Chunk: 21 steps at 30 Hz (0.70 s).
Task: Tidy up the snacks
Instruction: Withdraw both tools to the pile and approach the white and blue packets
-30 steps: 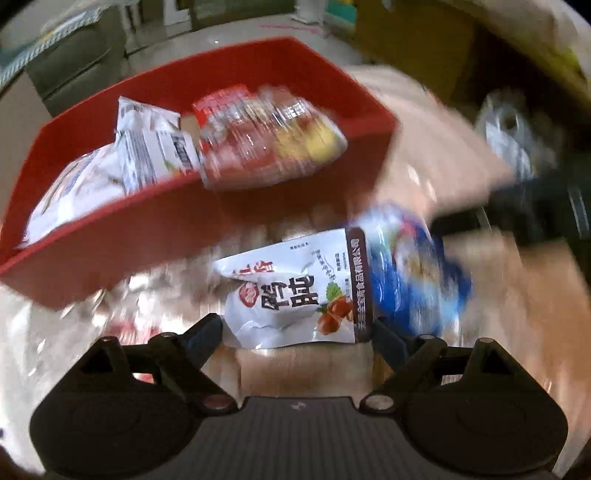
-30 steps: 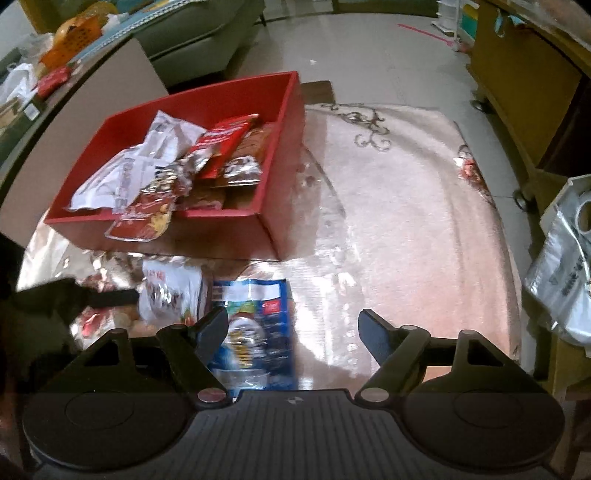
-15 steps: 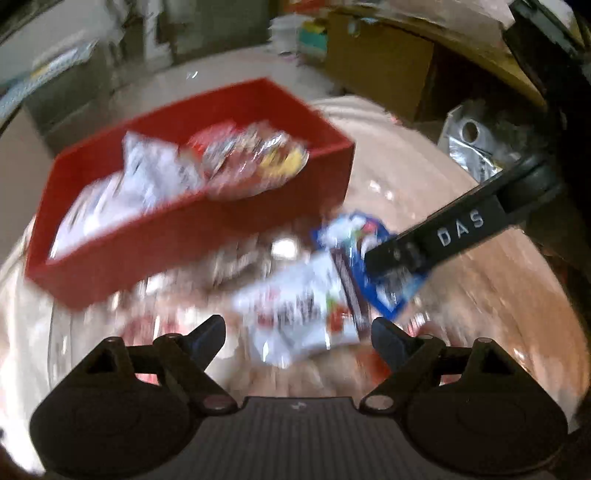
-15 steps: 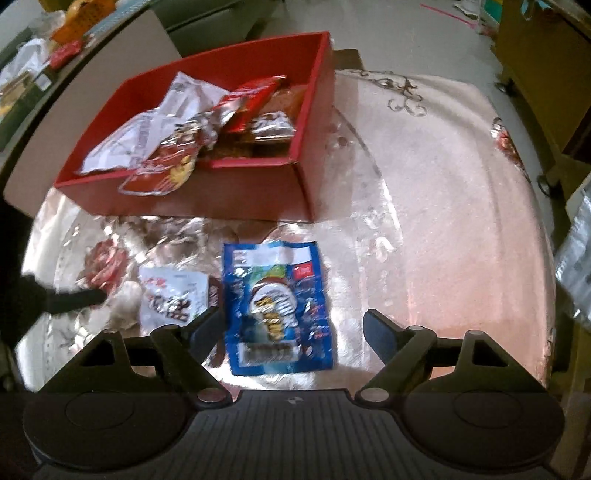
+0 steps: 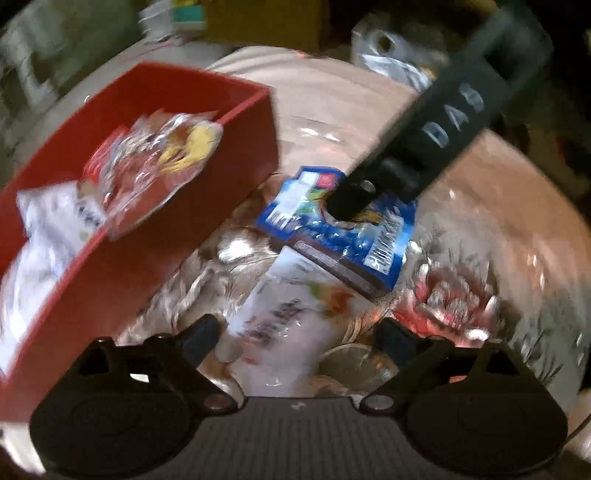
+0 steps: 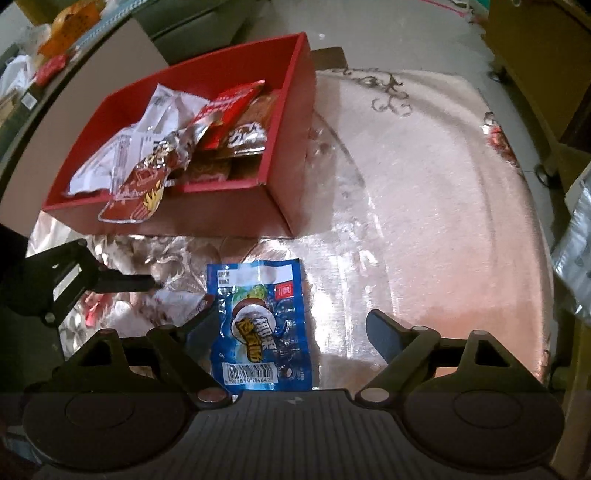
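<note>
A red box (image 6: 280, 206) holding several snack packets stands at the back left of the table, and it fills the left side (image 5: 122, 266) of the left wrist view. In front of it lie a blue packet (image 6: 258, 325) (image 5: 340, 229) and, to its left, a white packet (image 6: 177, 302) (image 5: 284, 325). My right gripper (image 6: 291, 321) hangs over the blue packet, its jaws opening, nothing gripped. One of its fingers (image 5: 424, 147) reaches down onto the blue packet. My left gripper (image 5: 299, 332) (image 6: 74, 280) hovers over the white packet, jaws opening, pads off it.
A shiny pink cloth (image 6: 424, 221) with a flower pattern covers the table. A silver plastic bag (image 6: 576, 266) hangs past the right edge. A wooden cabinet (image 6: 535, 44) and a green sofa (image 6: 192, 22) stand beyond the table.
The left view has rolled, so the red box swung to its left side. The right gripper came over the blue packet, which now lies between its fingers. Both pairs of jaws stand slightly wider.
</note>
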### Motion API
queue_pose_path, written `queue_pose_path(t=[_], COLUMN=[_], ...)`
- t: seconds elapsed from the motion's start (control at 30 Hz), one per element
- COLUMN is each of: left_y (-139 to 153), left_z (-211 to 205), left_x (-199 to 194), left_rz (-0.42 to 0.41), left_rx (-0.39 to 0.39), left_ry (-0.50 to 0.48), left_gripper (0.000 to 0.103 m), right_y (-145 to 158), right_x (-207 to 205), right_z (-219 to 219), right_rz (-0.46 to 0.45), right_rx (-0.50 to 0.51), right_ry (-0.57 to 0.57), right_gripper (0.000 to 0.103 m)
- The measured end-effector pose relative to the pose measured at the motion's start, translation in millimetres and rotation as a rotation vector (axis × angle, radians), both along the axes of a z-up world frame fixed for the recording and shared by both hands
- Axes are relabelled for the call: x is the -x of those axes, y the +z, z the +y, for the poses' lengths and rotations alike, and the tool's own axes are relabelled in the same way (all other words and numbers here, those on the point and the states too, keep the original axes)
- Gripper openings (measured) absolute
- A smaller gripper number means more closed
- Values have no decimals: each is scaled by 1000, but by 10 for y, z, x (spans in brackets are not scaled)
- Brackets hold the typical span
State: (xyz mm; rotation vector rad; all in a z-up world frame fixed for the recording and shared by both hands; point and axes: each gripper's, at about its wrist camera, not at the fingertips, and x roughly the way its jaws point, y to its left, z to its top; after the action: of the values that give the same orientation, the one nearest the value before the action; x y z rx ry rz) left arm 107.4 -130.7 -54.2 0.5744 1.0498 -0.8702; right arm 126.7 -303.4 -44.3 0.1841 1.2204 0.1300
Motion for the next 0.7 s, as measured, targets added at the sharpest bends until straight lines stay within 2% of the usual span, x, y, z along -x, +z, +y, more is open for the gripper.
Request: queue_pose_path(t=[0.07,0.17,0.23,0.3,0.37,0.4,0.43,0.5,0.57,0.7], left_y=[21,70,132,170,222,251,282,301,285,278], left_z=[58,191,297,433,503,511,511,437,330,111], left_x=[71,302,412,467,479,467,451,352,317,465], left_rz=[0,16,46,84,91,80,51,-4,-19,-22], left_rx=[1,5,24,11,52,56,47,40,15,3], left_ry=[56,135,203,283,324,324,341,372,361,243], left_gripper=[82,62,42,36,37,42,53,67,67,72], right_y=[-33,-99,-100,-98,-81,-64,-48,-66,-131,-153], right_x=[4,21,35,46,57,65,78,78,56,33], right_z=[11,24,69,134,176,207,242,325,352,408], right_rz=[12,29,22,17,17,14,10,-5,1,2], right_rx=[11,17,35,44,32,23,26,76,98,110], right_ry=[-1,5,12,27,31,44,62,82,103,129], right_gripper=[90,91,91,91,90,91,91,92,98,102])
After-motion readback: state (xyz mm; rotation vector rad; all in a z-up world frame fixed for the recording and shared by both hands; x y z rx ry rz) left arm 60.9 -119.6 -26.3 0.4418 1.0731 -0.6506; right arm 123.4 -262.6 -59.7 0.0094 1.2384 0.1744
